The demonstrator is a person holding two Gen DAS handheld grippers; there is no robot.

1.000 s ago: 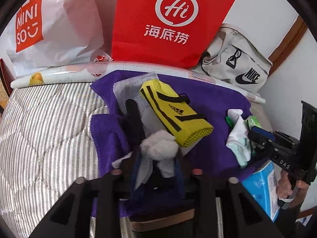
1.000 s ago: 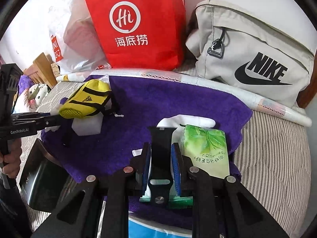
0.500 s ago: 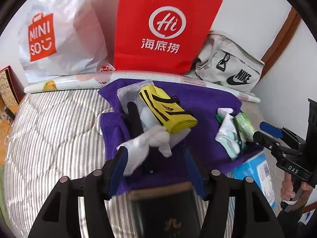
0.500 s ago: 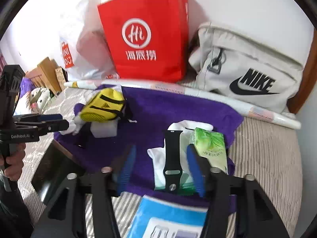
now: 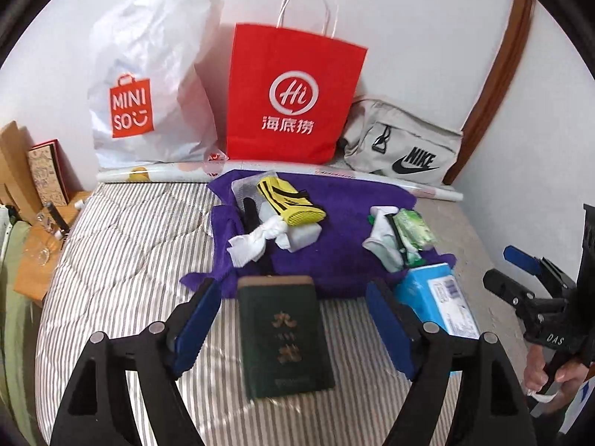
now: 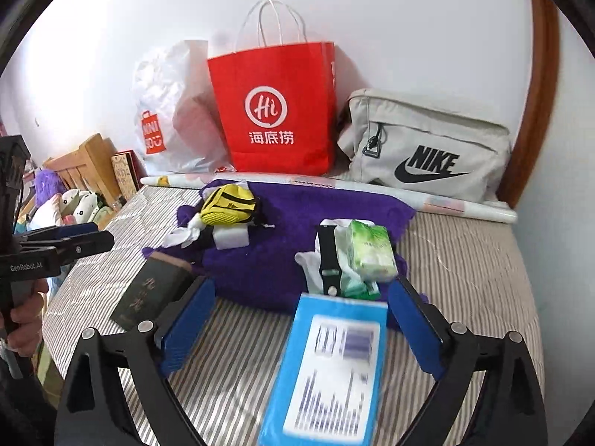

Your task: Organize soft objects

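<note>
A purple towel [image 5: 334, 256] [image 6: 293, 223] lies on the striped bed. On its left are a yellow Adidas pouch [image 5: 292, 206] [image 6: 230, 206], a white knotted cloth [image 5: 256, 239] [image 6: 184, 234] and a white block [image 5: 303, 236]. On its right lie a white cloth [image 5: 379, 245], a black watch strap [image 6: 329, 256] and a green tissue pack [image 5: 411, 228] [image 6: 372, 251]. My left gripper [image 5: 293, 325] is open and empty above a dark green book [image 5: 282, 338]. My right gripper [image 6: 301, 329] is open and empty above a blue packet [image 6: 331, 368].
A red paper bag [image 5: 293, 100], a white Miniso bag [image 5: 148, 93] and a grey Nike bag [image 5: 401, 148] stand against the back wall behind a rolled sheet [image 5: 163, 174]. A wooden side table [image 5: 41, 252] is off the bed's left edge.
Both grippers opened, letting go of the white cloth and the watch strap, and pulled back from the towel toward the near side of the bed.
</note>
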